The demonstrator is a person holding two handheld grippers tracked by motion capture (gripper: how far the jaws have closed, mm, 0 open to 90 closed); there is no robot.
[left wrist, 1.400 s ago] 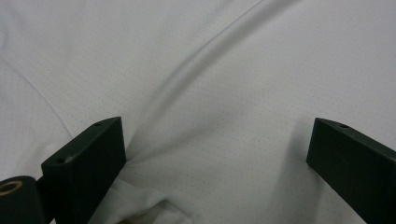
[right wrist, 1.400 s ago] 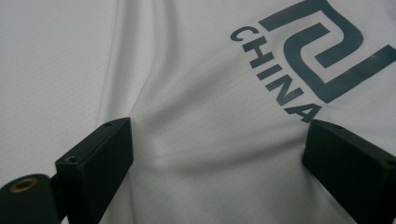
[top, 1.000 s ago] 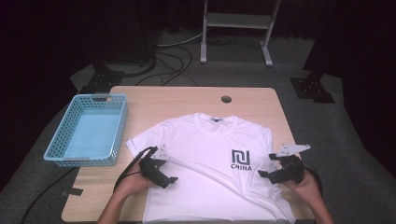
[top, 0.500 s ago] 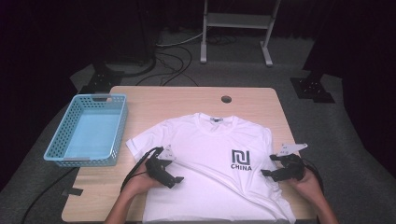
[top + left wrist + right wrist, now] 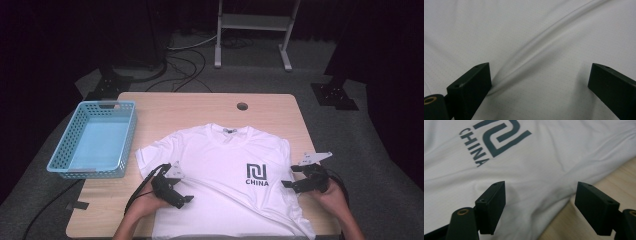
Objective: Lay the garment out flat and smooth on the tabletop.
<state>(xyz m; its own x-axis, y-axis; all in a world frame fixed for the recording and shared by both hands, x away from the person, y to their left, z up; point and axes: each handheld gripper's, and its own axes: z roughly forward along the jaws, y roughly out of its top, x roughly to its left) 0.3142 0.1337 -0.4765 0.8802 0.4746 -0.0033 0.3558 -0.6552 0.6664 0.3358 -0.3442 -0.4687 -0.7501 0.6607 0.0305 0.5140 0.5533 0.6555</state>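
Nearest the person, two forearms come in from the bottom edge of the high view, each hand holding a black two-jaw gripper. Left gripper sits low over the left lower part of the white short-sleeved cotton T-shirt, jaws spread wide; in the left gripper view the left gripper has both black jaws apart with bare white cloth between them and a raised fold of the shirt running diagonally up from beside one jaw. Nothing pinched.

Right gripper is at the shirt's right edge, just right of the dark logo with the word CHINA. Its jaws are also spread wide. In the right gripper view the right gripper straddles the shirt's side edge: one jaw over white cloth, the other over the light wooden table. Logo shows beyond the jaws. Cloth not gripped.

T-shirt lies flat, front up, collar away from the person, across the middle and near part of the table, hem at the near edge.

Farther left, a light blue perforated plastic basket sits on the table's left edge, just beside the shirt's left sleeve, not touching as far as I can tell.

Far side: round cable hole in the tabletop. Beyond the table, grey floor with black cables and a white metal stand frame.
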